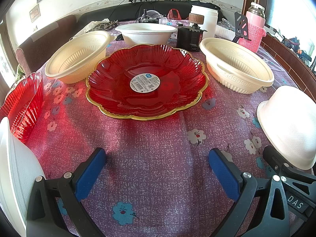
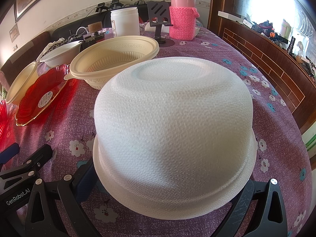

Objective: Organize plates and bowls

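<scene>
Fingertips of right gripper [image 2: 173,193] hide under upturned white bowl [image 2: 173,130], grip unclear; left gripper [image 1: 157,169] gapes.

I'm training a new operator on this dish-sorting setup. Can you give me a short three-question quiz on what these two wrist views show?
1. True or false: the white foam bowl between the right gripper's fingers sits upside down.
2. Multiple choice: what lies straight ahead of the left gripper? A) a red glass plate B) a pink flask C) a steel pot
3. Fill in: the plate's centre carries a round ____.

Key:
1. True; its flat base faces up.
2. A; the left fingers are spread, nothing between them.
3. Sticker.
</scene>
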The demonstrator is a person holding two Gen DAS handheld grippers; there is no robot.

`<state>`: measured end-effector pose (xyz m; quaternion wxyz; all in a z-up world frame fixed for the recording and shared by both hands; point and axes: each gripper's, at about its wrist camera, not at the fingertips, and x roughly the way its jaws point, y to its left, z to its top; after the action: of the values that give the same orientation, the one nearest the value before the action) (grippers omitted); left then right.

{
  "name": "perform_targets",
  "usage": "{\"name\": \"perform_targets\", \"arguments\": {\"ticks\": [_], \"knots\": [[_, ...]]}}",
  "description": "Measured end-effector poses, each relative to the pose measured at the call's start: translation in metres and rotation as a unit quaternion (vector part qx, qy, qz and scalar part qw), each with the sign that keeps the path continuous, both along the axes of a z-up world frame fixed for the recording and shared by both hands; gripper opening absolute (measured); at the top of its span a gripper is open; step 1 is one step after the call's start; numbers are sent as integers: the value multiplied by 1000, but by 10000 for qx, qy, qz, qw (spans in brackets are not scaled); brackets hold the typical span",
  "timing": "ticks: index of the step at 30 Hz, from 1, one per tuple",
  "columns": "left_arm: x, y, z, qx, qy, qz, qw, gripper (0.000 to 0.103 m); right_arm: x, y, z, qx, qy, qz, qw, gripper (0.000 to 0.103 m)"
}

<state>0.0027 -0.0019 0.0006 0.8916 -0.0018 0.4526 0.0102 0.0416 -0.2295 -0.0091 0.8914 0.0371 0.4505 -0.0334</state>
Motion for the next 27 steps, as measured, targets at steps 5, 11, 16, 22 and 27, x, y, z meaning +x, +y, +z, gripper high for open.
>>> {"name": "perform_targets", "arguments": {"ticks": [5, 11, 16, 22, 27], "knots": [[0, 0, 0, -4, 1, -2, 10000, 103, 0, 0, 0, 0, 0, 0, 10000, 102], [-8, 0, 0, -5, 61, -153, 9999, 103, 0, 0, 0, -1, -1, 0, 10000, 102], [-11, -2, 0, -4, 68, -203, 9998, 103, 0, 0, 0, 0, 0, 0, 10000, 102], [-12, -3, 0, -4, 6, -171, 9999, 103, 0, 0, 0, 0, 0, 0, 10000, 102], [-12, -3, 0, -4, 7, -172, 9999, 103, 0, 0, 0, 0, 0, 0, 10000, 102]]}}
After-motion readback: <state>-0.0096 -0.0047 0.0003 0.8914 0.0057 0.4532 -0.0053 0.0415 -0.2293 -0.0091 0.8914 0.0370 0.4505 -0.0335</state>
